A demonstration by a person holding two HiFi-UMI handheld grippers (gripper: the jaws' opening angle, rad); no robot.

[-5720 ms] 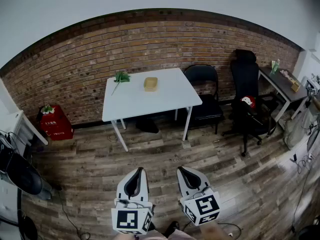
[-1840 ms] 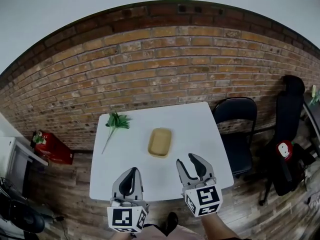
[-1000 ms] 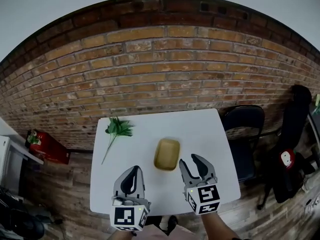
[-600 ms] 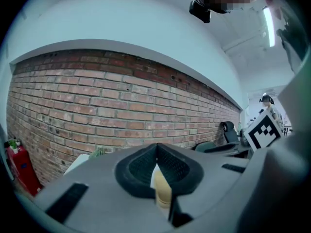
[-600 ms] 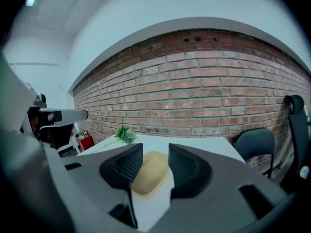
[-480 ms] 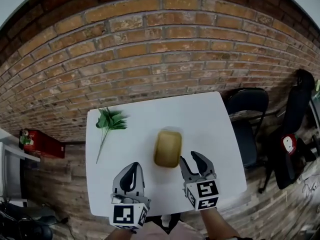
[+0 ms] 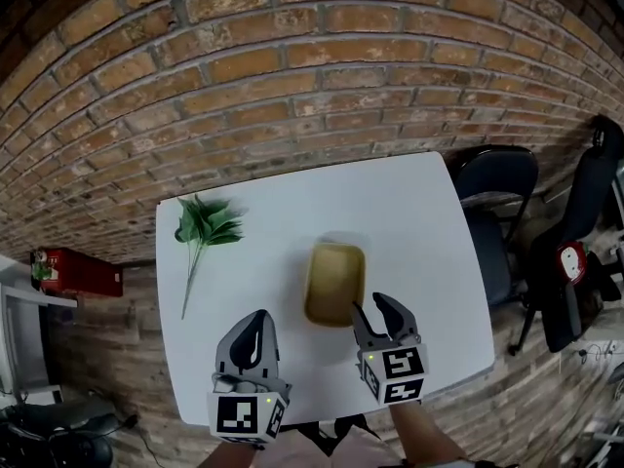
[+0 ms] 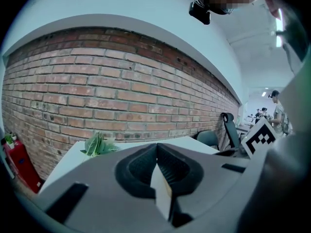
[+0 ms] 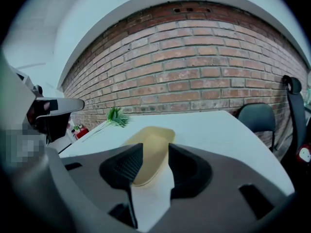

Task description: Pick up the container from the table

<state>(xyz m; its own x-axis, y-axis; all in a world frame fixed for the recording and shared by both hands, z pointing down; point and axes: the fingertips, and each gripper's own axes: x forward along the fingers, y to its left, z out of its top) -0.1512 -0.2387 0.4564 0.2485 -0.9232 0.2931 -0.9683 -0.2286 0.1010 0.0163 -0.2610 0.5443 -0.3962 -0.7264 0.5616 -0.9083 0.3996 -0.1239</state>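
On the white bench [image 7: 419, 222] the tan container [image 7: 334, 283] lies lengthwise away from me, just ahead of my right gripper [image 7: 376, 310], fingers parted and empty; my left gripper [image 7: 255, 324], fingers together, sits farther off.

Our left claw [image 7: 253, 328] points forward with its jaws pressed together; beside it, our right claw [image 7: 376, 309] holds its jaws apart.

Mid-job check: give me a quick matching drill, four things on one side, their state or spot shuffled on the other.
1. container
2. leafy sprig
3. left tool
4. right tool

A. jaws together
B. green, on the left part of the table
C. jaws apart, at the container's near edge
D. tan, mid-table

Pairs: 1-D, 2-B, 3-A, 4-C
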